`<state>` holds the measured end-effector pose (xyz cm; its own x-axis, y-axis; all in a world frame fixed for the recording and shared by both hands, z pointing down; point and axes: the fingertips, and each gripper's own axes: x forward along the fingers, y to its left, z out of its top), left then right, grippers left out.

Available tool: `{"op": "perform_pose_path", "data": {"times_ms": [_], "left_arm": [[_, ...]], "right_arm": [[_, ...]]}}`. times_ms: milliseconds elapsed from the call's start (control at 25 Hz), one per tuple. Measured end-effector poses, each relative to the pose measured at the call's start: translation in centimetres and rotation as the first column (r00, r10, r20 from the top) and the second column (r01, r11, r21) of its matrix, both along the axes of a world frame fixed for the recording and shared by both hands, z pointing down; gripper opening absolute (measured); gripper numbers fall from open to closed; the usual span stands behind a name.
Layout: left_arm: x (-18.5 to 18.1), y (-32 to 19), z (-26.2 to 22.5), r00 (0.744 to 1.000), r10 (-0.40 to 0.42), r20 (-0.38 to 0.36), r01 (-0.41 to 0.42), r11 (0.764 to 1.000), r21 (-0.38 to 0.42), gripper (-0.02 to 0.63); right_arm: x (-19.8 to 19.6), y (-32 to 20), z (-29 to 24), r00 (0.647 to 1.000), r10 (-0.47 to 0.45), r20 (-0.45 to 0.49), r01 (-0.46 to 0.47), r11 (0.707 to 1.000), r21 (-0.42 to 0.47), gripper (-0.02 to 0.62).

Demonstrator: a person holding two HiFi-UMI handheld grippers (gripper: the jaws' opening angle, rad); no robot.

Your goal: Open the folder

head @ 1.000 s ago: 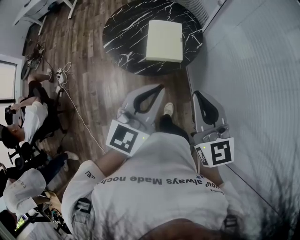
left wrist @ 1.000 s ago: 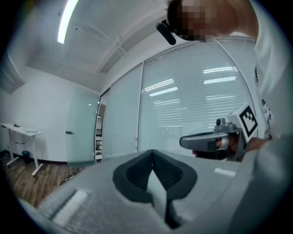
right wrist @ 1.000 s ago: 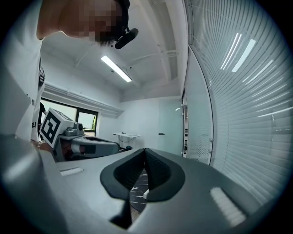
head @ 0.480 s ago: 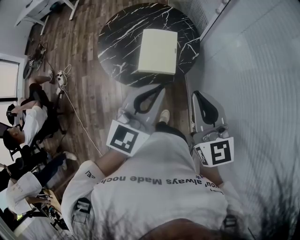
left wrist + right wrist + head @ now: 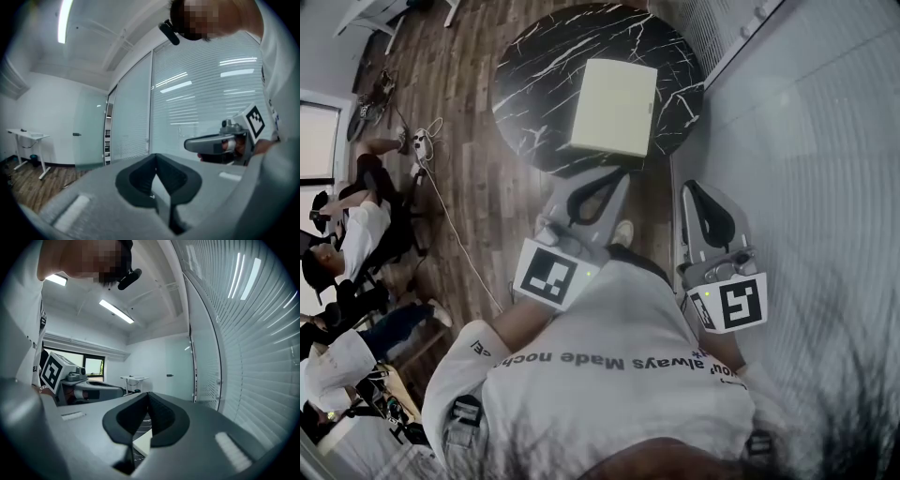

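Note:
A closed cream folder (image 5: 612, 108) lies flat on the right part of a round black marble table (image 5: 534, 84). Both grippers are held level at the person's waist, short of the table's near edge. My left gripper (image 5: 622, 173) points at the folder with its jaws together and nothing between them. My right gripper (image 5: 689, 186) is beside it near the glass wall, jaws shut and empty. In the right gripper view a corner of the folder (image 5: 143, 441) shows through the gap under the shut jaws (image 5: 148, 394). The left gripper view looks over its shut jaws (image 5: 155, 155) at glass.
A glass wall with blinds (image 5: 806, 141) runs close along the right. Seated people (image 5: 347, 244) are on the left of the wooden floor, with a cable and power strip (image 5: 422, 142) between them and the table. A white desk (image 5: 28, 136) stands far off.
Both grippers have been carried forward toward the table. The table and folder now sit lower and closer in the head view. The jaws stay as they were.

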<state>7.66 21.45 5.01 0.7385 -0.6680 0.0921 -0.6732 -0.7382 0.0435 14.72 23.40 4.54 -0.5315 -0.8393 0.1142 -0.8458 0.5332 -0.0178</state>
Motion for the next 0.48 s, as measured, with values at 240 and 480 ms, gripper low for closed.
{"op": "perform_pose_path", "data": {"times_ms": [240,480], "left_arm": [[-0.9,-2.7,0.7,1.000,-0.015,0.014,0.015,1.000,-0.012,0.003],[-2.5,-6.8,1.3,1.000,0.000,0.008,0.000,1.000,-0.022,0.003]], "right_arm": [[-0.8,-2.7,0.8,1.000,-0.012,0.009,0.012,1.000,-0.023,0.003],[-2.7,-6.8,1.5,1.000,-0.001,-0.002,0.001,0.999,-0.038,0.002]]}}
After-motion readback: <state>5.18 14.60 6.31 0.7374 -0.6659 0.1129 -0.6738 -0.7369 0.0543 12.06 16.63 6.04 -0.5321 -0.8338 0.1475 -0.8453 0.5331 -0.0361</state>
